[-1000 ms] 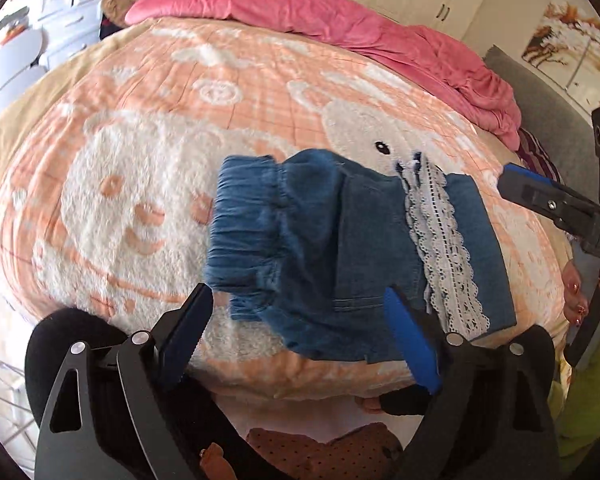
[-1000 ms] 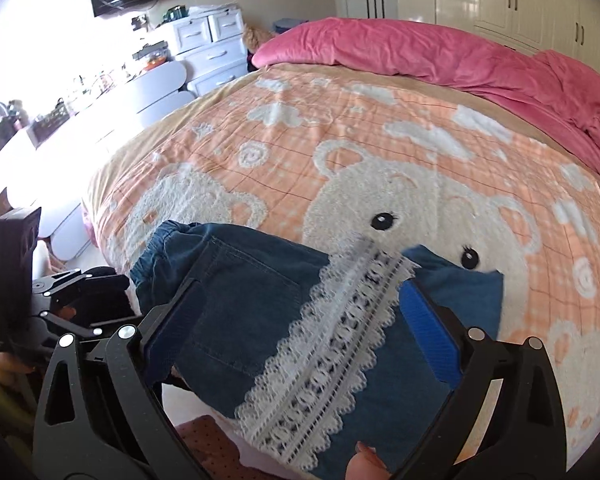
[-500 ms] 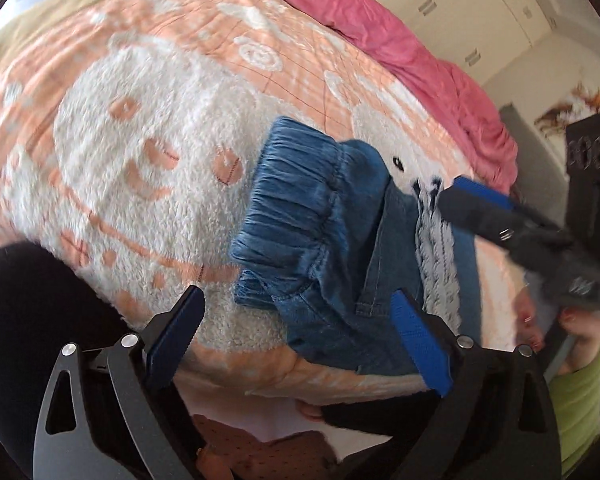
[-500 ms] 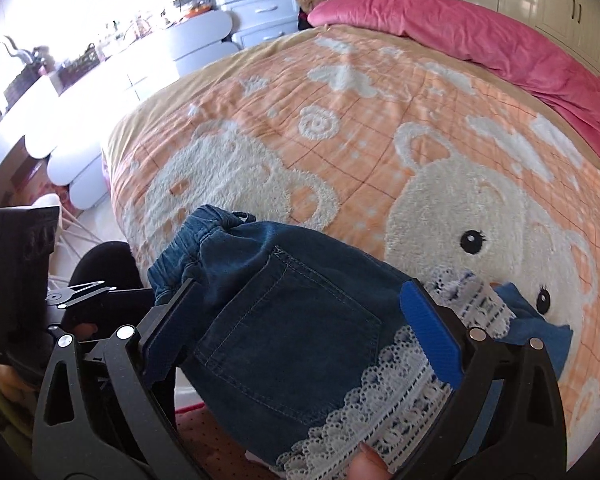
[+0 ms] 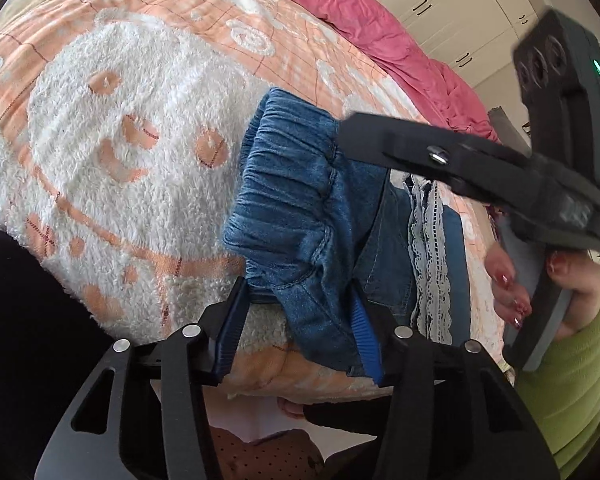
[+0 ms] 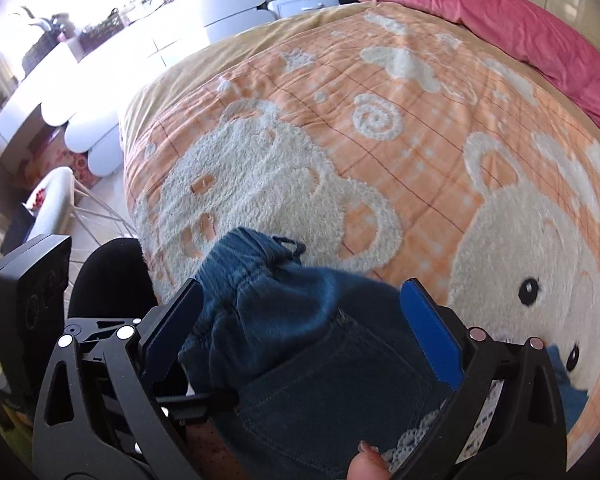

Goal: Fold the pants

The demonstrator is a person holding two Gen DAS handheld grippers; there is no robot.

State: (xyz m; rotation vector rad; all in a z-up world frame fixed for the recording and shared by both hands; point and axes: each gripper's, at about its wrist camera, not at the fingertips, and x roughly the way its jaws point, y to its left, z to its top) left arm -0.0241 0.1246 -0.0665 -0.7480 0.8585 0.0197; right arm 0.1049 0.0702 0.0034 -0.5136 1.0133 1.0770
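The left gripper (image 5: 300,320) has its blue-padded fingers (image 5: 364,328) spread on either side of the near corner of the pants (image 5: 300,216), at the waistband end; denim lies between them, but whether the pads actually press it I cannot tell. A second ago the same fingers stood wider apart and short of the cloth, so they have narrowed and come in. The right gripper (image 6: 300,336) is spread wide, released, straddling the back-pocket area of the pants (image 6: 320,360) from above, with fabric bulging up between its pads. A second ago it sat over the lace trim; it has since slid toward the elastic waistband. From the left wrist view its black arm (image 5: 460,168) now crosses over the far edge of the waistband, where earlier it stayed off to the side.

The folded denim pants lie at the near edge of the bed, on the orange bear-print blanket (image 5: 120,140), waistband bunched and pointing to the left, the white lace trim (image 5: 428,248) at the right. A pink duvet (image 6: 500,20) lies along the far side of the bed.
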